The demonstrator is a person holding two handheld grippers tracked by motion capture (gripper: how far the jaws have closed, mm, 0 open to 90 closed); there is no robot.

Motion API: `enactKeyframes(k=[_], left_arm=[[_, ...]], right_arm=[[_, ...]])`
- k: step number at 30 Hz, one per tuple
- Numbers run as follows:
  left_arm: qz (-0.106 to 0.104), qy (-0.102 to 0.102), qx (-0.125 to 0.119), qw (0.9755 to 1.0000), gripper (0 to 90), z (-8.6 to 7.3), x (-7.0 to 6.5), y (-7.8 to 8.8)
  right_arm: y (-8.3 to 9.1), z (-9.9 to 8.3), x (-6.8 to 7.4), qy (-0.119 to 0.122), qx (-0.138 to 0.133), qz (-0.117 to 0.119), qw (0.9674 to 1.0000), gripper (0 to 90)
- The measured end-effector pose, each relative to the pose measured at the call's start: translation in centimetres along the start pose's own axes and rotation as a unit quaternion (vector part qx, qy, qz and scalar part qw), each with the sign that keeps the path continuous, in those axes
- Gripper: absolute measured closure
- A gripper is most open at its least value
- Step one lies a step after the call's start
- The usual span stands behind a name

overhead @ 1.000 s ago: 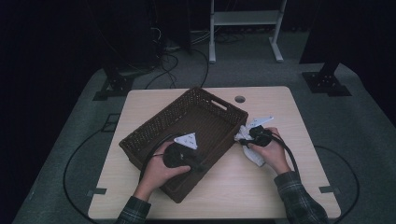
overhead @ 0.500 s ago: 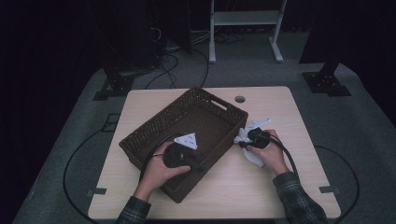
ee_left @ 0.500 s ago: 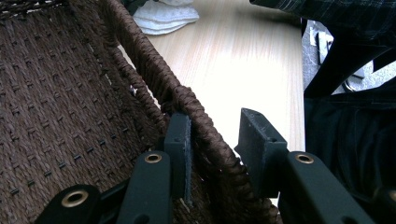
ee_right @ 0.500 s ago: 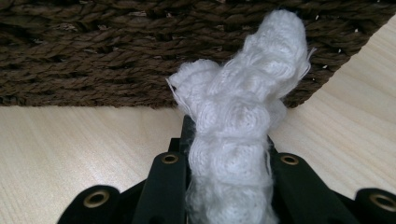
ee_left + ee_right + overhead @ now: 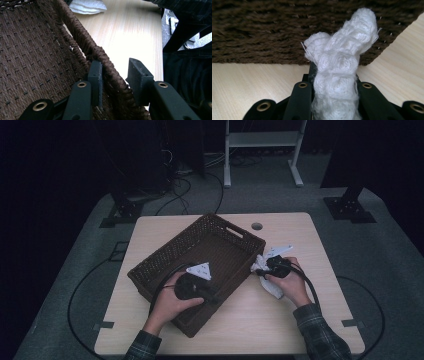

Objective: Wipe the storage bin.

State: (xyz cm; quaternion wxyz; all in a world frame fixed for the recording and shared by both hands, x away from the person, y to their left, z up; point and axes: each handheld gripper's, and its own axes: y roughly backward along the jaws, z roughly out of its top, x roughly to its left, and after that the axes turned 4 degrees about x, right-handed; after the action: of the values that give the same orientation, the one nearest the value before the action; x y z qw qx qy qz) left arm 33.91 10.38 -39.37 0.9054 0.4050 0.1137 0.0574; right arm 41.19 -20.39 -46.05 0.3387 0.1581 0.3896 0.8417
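Two grippers: one in each hand of a person at a wooden table (image 5: pixel 310 245).
Basket: a dark brown woven basket (image 5: pixel 170 260) sits slanted on the table, nearer the left side.
Left gripper: the left gripper (image 5: pixel 115 75) is at the near end of the basket. One jaw is inside the basket and one is outside, with the rim between them.
Left jaws: the inner jaw sits right against the woven wall. The outer jaw is close to it, but I cannot tell if it presses on it.
Left hand: in the high view the left hand (image 5: pixel 167 302) holds its gripper over the near corner of the basket.
Cloth: a white cloth (image 5: pixel 338 67) is bunched up in the right gripper (image 5: pixel 334 75). It pokes up past the jaw tips in a fat lump.
Right jaws: they pinch the cloth from both sides.
Where the cloth is: just outside the right wall of the basket, by the table top. In the high view the cloth (image 5: pixel 272 290) also hangs out under the right hand (image 5: pixel 287 285).
Floor: grey, with black cables (image 5: pixel 200 177) behind the table.
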Motion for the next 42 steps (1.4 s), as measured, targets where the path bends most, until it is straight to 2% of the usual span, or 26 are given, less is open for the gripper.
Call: enactKeyframes(k=[12, 33, 42], left_arm=[[0.0, 0.0, 0.0, 1.0, 64.4, 0.0, 0.0, 0.0], [0.001, 0.0, 0.0, 1.0, 64.4, 0.0, 0.0, 0.0], [0.001, 0.0, 0.0, 1.0, 64.4, 0.0, 0.0, 0.0]], right_arm=[[1.7, 0.8, 0.5, 0.007, -0.023, -0.003, 0.9997, 74.1], [4.3, 2.1, 1.9, 0.036, -0.055, -0.005, 0.9978, 74.1], [4.3, 2.1, 2.0, 0.036, -0.059, -0.002, 0.9976, 74.1]])
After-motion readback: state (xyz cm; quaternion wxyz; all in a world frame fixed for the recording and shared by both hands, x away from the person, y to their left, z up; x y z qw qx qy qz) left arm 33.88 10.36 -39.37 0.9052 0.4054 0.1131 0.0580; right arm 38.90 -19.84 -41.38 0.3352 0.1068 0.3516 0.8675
